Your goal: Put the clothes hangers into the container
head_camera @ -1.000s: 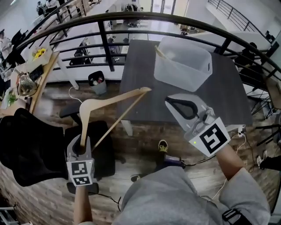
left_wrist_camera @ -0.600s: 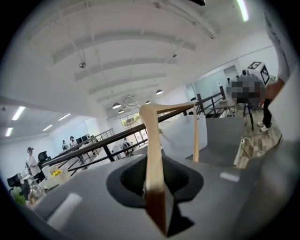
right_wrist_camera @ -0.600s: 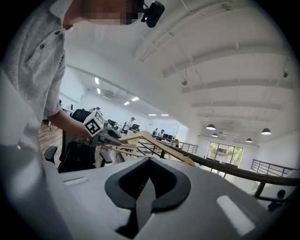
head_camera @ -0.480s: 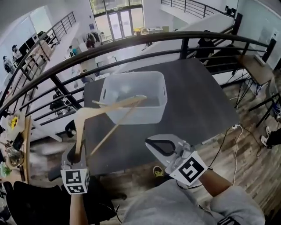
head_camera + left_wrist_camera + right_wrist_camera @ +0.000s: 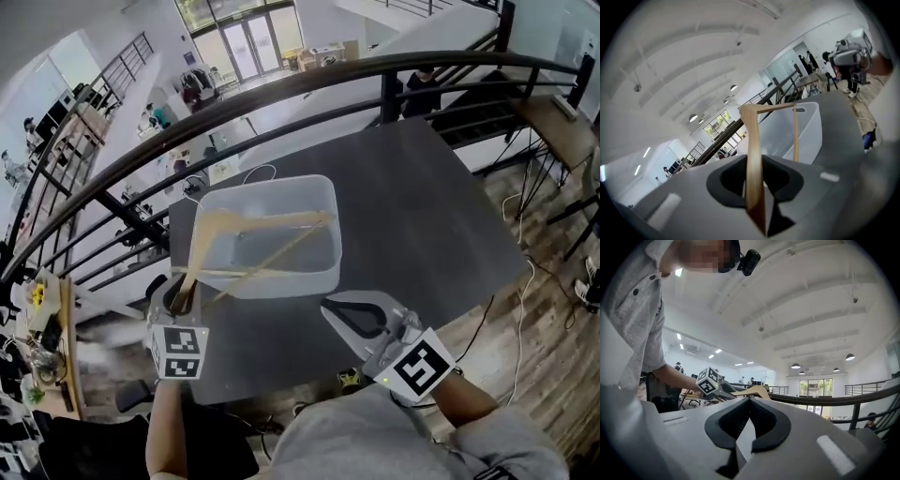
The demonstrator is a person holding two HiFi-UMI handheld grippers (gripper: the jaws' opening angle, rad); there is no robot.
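Note:
A wooden clothes hanger [image 5: 262, 222] sticks out of my left gripper [image 5: 180, 292], which is shut on one of its arms. In the head view the hanger reaches over the translucent white container [image 5: 319, 192] on the dark table [image 5: 422, 216]. A thin wooden bar [image 5: 253, 274] shows low at the container's near wall; whether it belongs to a second hanger I cannot tell. In the left gripper view the hanger [image 5: 751, 154] runs up between the jaws toward the container [image 5: 811, 126]. My right gripper [image 5: 328, 306] hovers over the table's near edge, shut and empty [image 5: 750, 401].
A black curved railing [image 5: 375, 75] runs behind the table, with a lower floor beyond it. The table's near edge drops to a wooden floor [image 5: 553, 356]. The right gripper view shows the left gripper's marker cube [image 5: 708, 380] and the person's arm.
My left gripper has carried the hanger from over the floor at the left to above the container. The right gripper came along to the table's near edge, still shut.

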